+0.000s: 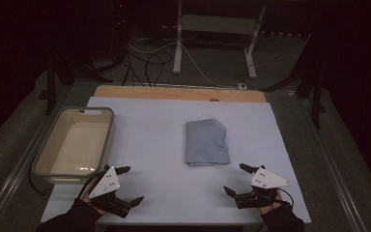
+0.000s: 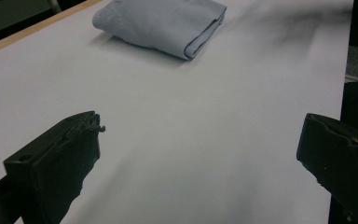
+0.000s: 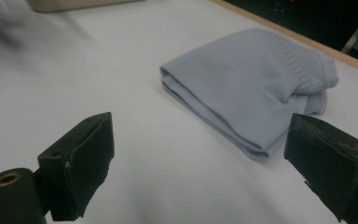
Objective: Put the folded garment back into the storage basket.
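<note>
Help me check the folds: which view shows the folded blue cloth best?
The right gripper view: the folded blue cloth lies close, its layered edges plain. The high view shows the cloth whole but small. The left gripper view shows it far off, cut by the top edge.

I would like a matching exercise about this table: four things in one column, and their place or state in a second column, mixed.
Things:
1. folded cloth
2. tub
3. left gripper
4. wooden strip

Places or states:
a. far edge of the table
b. empty, at the left edge
c. open, near the tub
d. lying flat in the middle

Pairs: 1-d, 2-b, 3-c, 4-a
</note>
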